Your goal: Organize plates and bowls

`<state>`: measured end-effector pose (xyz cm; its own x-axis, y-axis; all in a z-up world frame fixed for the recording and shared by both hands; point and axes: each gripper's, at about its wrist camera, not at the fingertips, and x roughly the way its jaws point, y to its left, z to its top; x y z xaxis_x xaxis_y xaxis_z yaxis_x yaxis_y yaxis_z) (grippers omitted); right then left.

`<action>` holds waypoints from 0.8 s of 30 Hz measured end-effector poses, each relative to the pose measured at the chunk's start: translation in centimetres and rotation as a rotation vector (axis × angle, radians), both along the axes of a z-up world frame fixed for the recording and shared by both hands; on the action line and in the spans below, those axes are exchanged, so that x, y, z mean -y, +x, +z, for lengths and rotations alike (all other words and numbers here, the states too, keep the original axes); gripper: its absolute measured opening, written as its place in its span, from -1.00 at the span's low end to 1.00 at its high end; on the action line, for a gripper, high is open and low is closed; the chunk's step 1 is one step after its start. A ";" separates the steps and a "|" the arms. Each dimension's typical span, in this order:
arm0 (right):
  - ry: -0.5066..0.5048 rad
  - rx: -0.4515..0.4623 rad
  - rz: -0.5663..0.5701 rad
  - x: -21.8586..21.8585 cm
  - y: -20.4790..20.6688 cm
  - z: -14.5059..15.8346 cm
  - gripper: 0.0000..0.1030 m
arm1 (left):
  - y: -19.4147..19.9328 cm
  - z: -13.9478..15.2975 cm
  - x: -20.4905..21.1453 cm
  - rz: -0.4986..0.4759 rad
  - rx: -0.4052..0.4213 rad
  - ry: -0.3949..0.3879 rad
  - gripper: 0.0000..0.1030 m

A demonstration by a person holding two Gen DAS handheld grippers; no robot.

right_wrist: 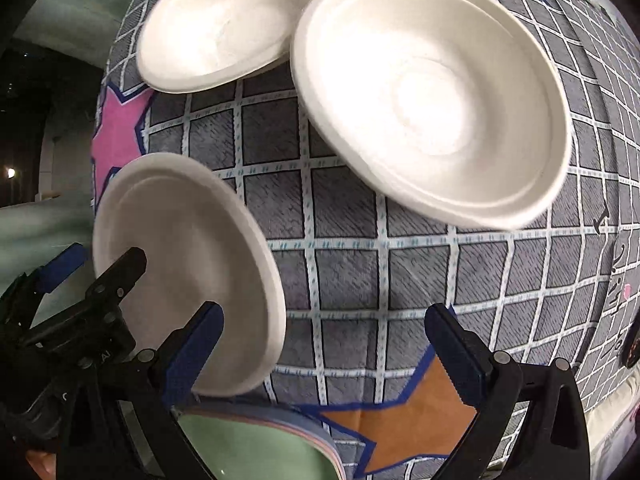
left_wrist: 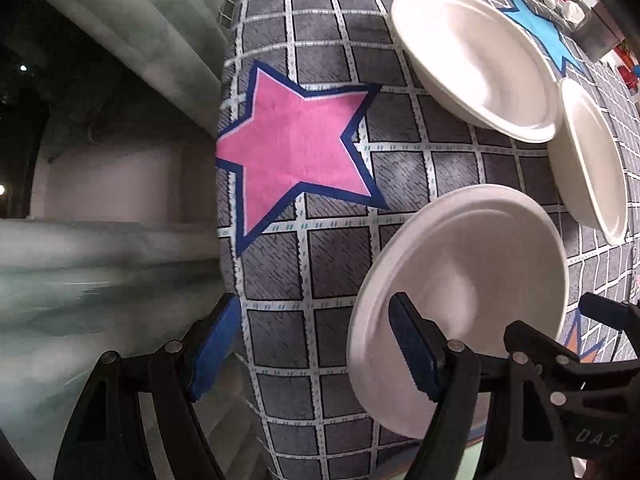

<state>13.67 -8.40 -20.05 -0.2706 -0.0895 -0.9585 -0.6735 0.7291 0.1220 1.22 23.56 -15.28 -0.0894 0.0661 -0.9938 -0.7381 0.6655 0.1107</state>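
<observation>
**Both grippers spread above a star-patterned cloth with three white dishes**

The left gripper (left_wrist: 316,344) points down at a grey cloth with a white grid and coloured stars (left_wrist: 332,272). Its two blue-padded fingers stand spread apart with nothing between them; only the grid cloth shows in the gap. The right-hand finger (left_wrist: 412,352) of this gripper overlaps the near edge of a white, shallow, round disposable plate (left_wrist: 472,280) in the view, but whether it touches the plate cannot be told.

The right gripper (right_wrist: 324,344) also hangs over the cloth, jaws wide, with grid squares and an orange star (right_wrist: 412,412) showing between its blue pads. Nothing is held. Its left finger (right_wrist: 192,356) sits in front of the lower rim of the same shallow plate (right_wrist: 184,264); contact cannot be told. The left gripper's black frame (right_wrist: 80,320) shows at that view's lower left, over the plate's near side.

Two white, deeper, round disposable bowls lie farther up the cloth. The nearer bowl (right_wrist: 432,96) rests upright on grid squares, well apart from the plate. The second bowl (right_wrist: 220,28) lies just beside it, its rim tucked under or against the first bowl's rim. A pink star with a dark blue border (left_wrist: 296,148) lies on the cloth to the left of the dishes, and a light blue star (left_wrist: 544,28) shows beyond the bowls.

A stack of pastel sheets with a green top (right_wrist: 248,448) lies at the near edge of the cloth, below the plate.
</observation>
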 end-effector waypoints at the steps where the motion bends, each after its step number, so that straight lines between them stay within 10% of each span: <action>1: -0.002 0.003 0.000 -0.2 -0.1 -0.2 0.90 | -0.1 -0.2 -0.1 0.000 0.005 -0.013 0.53; 5: -0.006 0.000 0.011 -0.9 -0.6 -0.8 0.26 | 0.5 -0.9 -0.2 -0.027 0.003 -0.033 0.28; 14: 0.036 -0.040 0.051 -4.0 -3.2 -1.9 -0.47 | 2.8 -1.3 2.1 -0.091 0.050 -0.098 -0.44; 24: 0.014 -0.050 0.026 -2.3 -4.0 -2.0 -0.50 | 4.4 -1.2 8.0 -0.215 0.039 -0.150 -0.44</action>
<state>9.64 -6.06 -22.08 -0.3163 -0.0842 -0.9449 -0.6848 0.7095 0.1660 5.60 15.57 -16.44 -0.0510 -0.0688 -0.9963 -0.5794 0.8146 -0.0266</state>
